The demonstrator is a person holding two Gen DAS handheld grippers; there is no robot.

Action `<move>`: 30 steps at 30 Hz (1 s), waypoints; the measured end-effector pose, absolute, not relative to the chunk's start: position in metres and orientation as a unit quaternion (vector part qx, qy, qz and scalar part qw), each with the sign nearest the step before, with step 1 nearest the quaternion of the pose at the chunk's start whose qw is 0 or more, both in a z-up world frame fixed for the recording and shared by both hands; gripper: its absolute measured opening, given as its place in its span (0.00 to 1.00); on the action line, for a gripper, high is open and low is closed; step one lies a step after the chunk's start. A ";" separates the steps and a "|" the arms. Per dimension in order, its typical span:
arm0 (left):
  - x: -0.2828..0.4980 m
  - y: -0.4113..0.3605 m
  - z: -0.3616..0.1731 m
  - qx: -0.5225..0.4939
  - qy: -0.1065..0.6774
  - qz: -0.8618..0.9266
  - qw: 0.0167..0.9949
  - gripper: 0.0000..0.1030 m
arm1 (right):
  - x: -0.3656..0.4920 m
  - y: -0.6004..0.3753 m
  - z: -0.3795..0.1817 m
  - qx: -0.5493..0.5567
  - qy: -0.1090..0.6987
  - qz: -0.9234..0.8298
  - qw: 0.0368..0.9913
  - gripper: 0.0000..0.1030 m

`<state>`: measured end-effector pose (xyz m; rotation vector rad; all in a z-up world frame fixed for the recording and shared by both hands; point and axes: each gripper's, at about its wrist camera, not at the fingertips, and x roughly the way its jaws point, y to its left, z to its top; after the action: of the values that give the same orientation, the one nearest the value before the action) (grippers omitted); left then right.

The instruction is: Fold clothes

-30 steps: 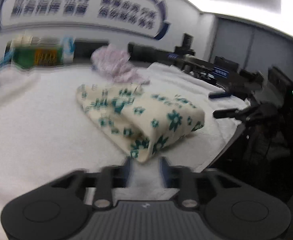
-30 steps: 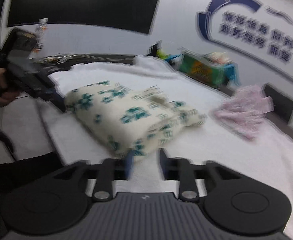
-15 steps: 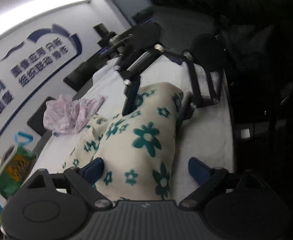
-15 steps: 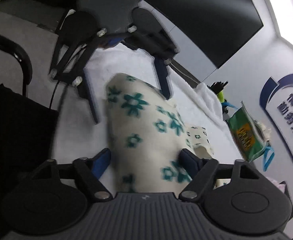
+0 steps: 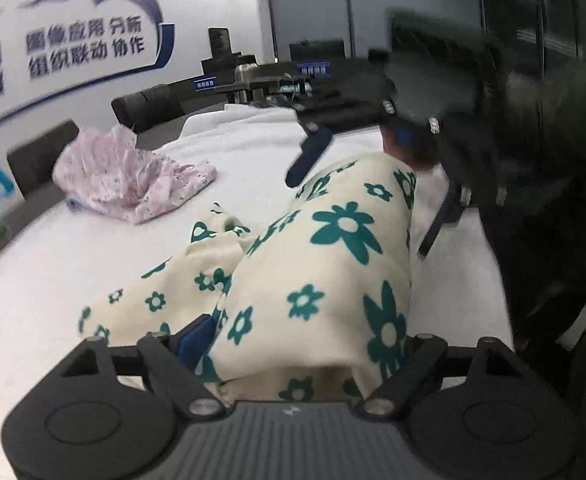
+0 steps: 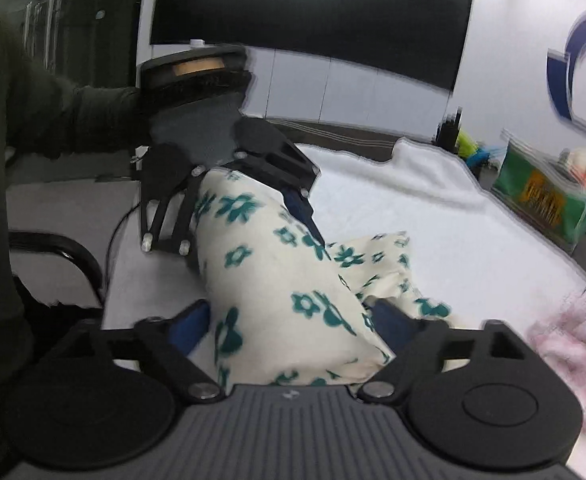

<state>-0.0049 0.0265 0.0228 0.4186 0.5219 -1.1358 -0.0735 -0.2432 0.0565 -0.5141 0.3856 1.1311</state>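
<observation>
A folded cream cloth with teal flowers (image 5: 333, 264) lies on the white-covered table (image 5: 33, 280). My left gripper (image 5: 301, 332) straddles one end of it. Its jaws are closing, the blue left pad (image 5: 197, 336) touches the fabric, and the right pad is hidden under the bulging cloth. In the right wrist view the cloth (image 6: 277, 280) fills my right gripper (image 6: 293, 316), whose jaws are opening with its blue pads (image 6: 193, 320) beside the fabric. Each gripper shows at the far end in the other's view: the left gripper (image 6: 233, 216) and the right gripper (image 5: 373, 196).
A crumpled pink garment (image 5: 125, 176) lies further back on the table, also seen as the pink garment (image 6: 573, 336) at the right. A green package (image 6: 541, 196) stands by the wall. A dark sleeve (image 6: 53, 116) and a black chair arm (image 6: 65, 256) are off the table's edge.
Both grippers came in from a short way off and now straddle opposite ends of the floral cloth. Their jaws stand much wider than a second ago.
</observation>
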 end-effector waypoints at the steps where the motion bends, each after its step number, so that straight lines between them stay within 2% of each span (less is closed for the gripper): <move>1: 0.003 0.029 0.024 0.173 0.253 -0.536 0.787 0.78 | -0.075 -0.246 0.052 -0.245 0.169 0.524 0.798 0.95; 3: 0.022 0.034 0.027 0.115 0.282 -0.544 0.781 0.78 | -0.069 -0.251 0.047 -0.233 0.169 0.525 0.801 0.82; 4: 0.033 0.036 0.029 0.080 0.301 -0.544 0.780 0.78 | -0.056 -0.253 0.048 -0.201 0.191 0.530 0.801 0.67; 5: 0.047 0.039 0.032 0.040 0.319 -0.534 0.782 0.79 | -0.043 -0.255 0.048 -0.169 0.213 0.534 0.801 0.65; 9: 0.087 0.059 0.032 -0.114 0.370 -0.457 0.801 0.78 | 0.024 -0.279 0.047 0.052 0.309 0.512 0.799 0.66; 10: 0.094 0.060 0.027 -0.142 0.385 -0.437 0.800 0.75 | 0.037 -0.284 0.044 0.096 0.322 0.493 0.803 0.66; 12: 0.103 0.061 0.017 -0.177 0.408 -0.396 0.803 0.62 | 0.059 -0.291 0.038 0.172 0.343 0.447 0.808 0.67; 14: 0.106 0.062 0.007 -0.211 0.419 -0.360 0.807 0.58 | 0.073 -0.292 0.032 0.215 0.366 0.402 0.811 0.67; 18: 0.109 0.074 0.000 -0.271 0.422 -0.320 0.804 0.62 | 0.072 -0.289 0.023 0.236 0.371 0.316 0.841 0.71; 20: 0.100 0.080 0.013 -0.257 0.417 -0.306 0.816 0.63 | 0.065 -0.293 0.027 0.235 0.365 0.275 0.858 0.77; 21: 0.096 0.083 0.021 -0.249 0.402 -0.298 0.829 0.64 | 0.060 -0.297 0.032 0.229 0.362 0.255 0.867 0.77; 23: 0.087 0.088 0.036 -0.247 0.363 -0.278 0.854 0.80 | 0.049 -0.299 0.042 0.206 0.333 0.229 0.891 0.79; 25: 0.093 0.079 0.041 -0.241 0.346 -0.255 0.870 0.80 | 0.049 -0.294 0.048 0.193 0.310 0.224 0.904 0.80; 26: 0.098 0.073 0.041 -0.235 0.343 -0.243 0.877 0.76 | 0.051 -0.289 0.048 0.193 0.305 0.221 0.906 0.77; 27: 0.105 0.067 0.037 -0.227 0.349 -0.224 0.881 0.70 | 0.058 -0.283 0.045 0.194 0.311 0.218 0.905 0.73; 28: 0.110 0.062 0.030 -0.221 0.367 -0.205 0.880 0.52 | 0.067 -0.276 0.039 0.195 0.320 0.215 0.902 0.55; 29: 0.112 0.058 0.021 -0.217 0.386 -0.197 0.875 0.46 | 0.075 -0.270 0.032 0.199 0.336 0.209 0.896 0.35; 30: 0.113 0.058 0.013 -0.226 0.389 -0.198 0.871 0.47 | 0.084 -0.264 0.023 0.206 0.355 0.201 0.890 0.30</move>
<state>0.1128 0.0575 0.0126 -0.4715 0.8128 -0.4146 0.0836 -0.2639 0.0235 0.4280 0.7365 0.4178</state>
